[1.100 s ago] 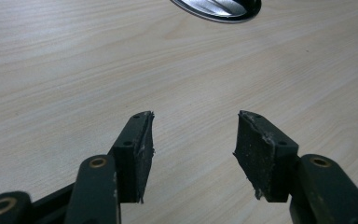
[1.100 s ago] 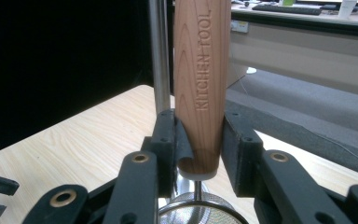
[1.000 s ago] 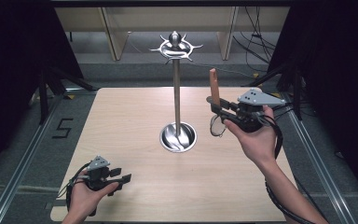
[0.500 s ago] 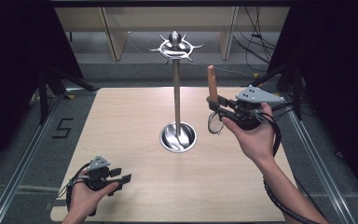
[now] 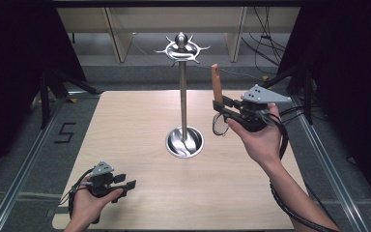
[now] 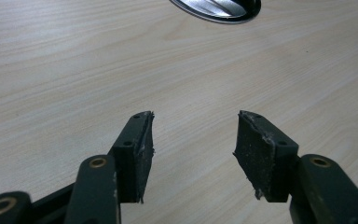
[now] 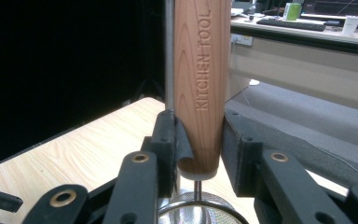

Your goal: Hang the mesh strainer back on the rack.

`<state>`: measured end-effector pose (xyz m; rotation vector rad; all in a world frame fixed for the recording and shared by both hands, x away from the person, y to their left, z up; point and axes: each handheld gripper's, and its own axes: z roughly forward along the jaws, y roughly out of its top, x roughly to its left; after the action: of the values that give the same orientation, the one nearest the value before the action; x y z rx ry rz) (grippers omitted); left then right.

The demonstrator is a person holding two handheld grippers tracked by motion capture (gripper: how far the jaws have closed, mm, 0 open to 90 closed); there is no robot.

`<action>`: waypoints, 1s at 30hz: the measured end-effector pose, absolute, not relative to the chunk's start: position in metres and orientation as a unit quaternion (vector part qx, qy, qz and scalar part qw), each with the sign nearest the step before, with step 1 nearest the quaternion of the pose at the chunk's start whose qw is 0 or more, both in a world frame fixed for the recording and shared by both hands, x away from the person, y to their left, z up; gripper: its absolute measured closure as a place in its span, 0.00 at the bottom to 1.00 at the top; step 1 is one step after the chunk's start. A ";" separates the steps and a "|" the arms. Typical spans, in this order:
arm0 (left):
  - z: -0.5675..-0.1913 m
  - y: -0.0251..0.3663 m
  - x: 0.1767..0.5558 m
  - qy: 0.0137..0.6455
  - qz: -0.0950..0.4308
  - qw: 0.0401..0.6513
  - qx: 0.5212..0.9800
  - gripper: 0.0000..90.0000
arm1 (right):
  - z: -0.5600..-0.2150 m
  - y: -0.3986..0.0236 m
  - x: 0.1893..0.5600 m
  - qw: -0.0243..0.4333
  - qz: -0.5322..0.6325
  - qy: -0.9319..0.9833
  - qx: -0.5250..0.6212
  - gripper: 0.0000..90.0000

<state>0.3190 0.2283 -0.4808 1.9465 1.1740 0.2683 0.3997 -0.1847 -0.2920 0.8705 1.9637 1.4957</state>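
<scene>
As seen from the high view, the right gripper (image 5: 221,107) clenches a wooden-handled kitchen tool (image 5: 216,84) upright, at three o'clock from the metal stand (image 5: 183,96) on the table (image 5: 125,125); the left gripper (image 5: 125,181) rests at seven o'clock, released. Left gripper view: jaws spread over bare wood. Right gripper view: jaws grasp the handle (image 7: 200,84), stamped KITCHEN TOOL.

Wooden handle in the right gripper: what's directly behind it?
Behind the wooden handle rises the stand's steel pole, mostly covered. The right gripper clamps the handle; the strainer ring hangs below.
</scene>
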 end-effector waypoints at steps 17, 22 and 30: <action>-0.481 0.228 0.319 0.466 0.105 0.413 0.776 0.50 | -0.282 -0.174 0.399 0.248 0.556 0.722 0.327 0.77; -0.481 0.228 0.319 0.466 0.107 0.413 0.775 0.50 | -0.279 -0.172 0.401 0.259 0.558 0.722 0.317 0.77; -0.481 0.228 0.319 0.466 0.106 0.414 0.775 0.50 | -0.276 -0.166 0.401 0.251 0.560 0.721 0.322 0.77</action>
<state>0.3190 0.2283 -0.4807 1.9487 1.1709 0.2665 0.4013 -0.1659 -0.2759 0.8763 1.9623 1.5227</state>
